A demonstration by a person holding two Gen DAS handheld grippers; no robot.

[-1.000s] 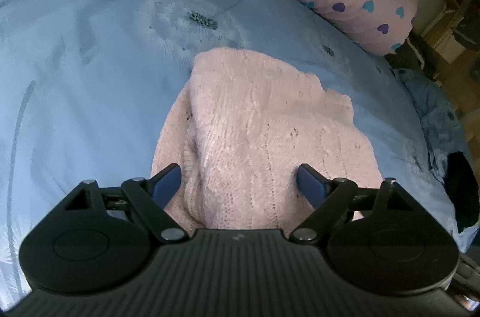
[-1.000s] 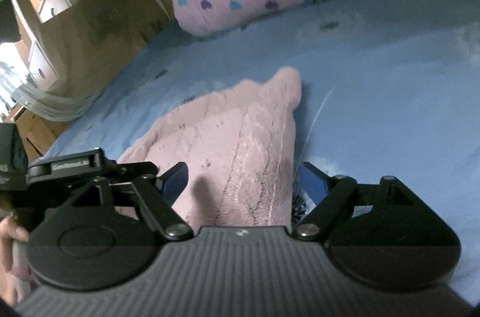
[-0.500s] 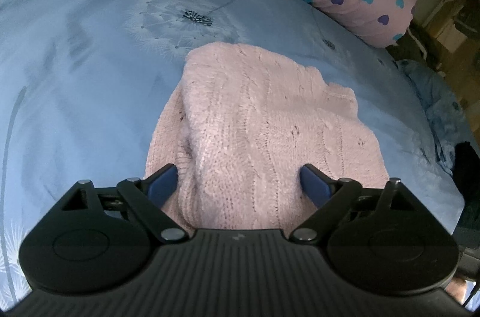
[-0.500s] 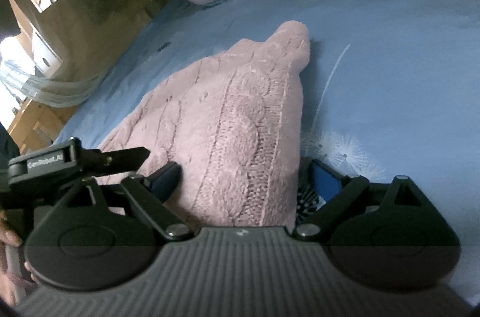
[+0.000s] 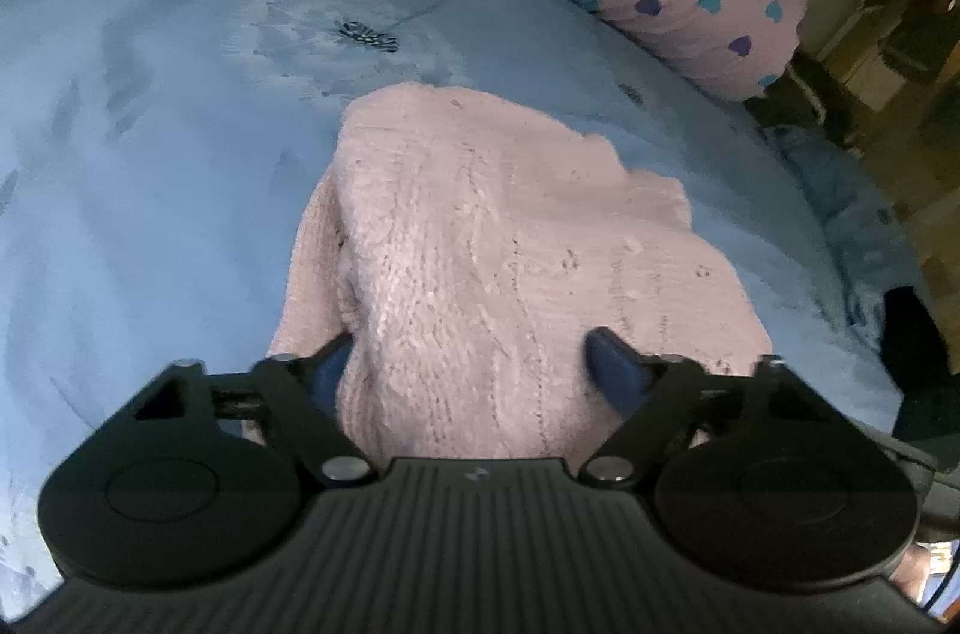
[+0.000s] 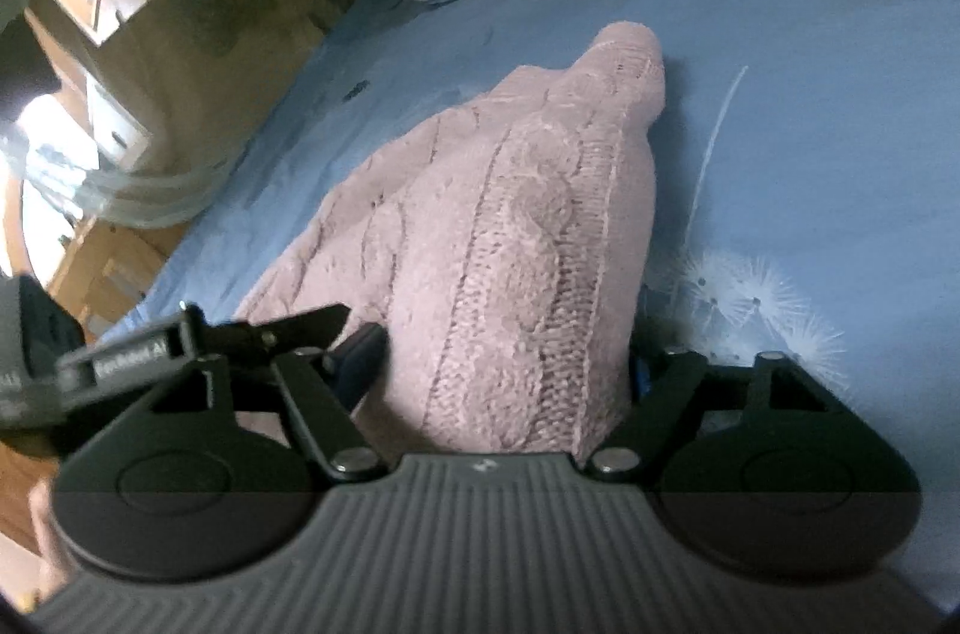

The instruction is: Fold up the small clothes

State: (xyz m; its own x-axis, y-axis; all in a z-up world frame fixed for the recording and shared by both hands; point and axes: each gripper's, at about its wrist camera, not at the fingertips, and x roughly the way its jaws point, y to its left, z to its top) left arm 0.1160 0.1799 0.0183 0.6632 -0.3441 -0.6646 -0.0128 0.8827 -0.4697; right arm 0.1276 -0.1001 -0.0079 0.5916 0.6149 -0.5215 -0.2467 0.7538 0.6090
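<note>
Now both claws closing: left claw (image 5: 468,370), right claw (image 6: 507,361) bunching pink knit sweater (image 5: 510,238).

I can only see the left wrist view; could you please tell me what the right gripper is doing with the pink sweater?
Observer: The right gripper straddles a bunched edge of the pink sweater, its jaws closing on the knit.
Operator: Thank you. Is anything beside that edge on the bed?
Observer: Yes, a white dandelion print on the blue sheet lies right next to it.
Operator: Can you see the left gripper from there?
Observer: Yes, part of the left gripper pokes in at the sweater's other side.
</note>
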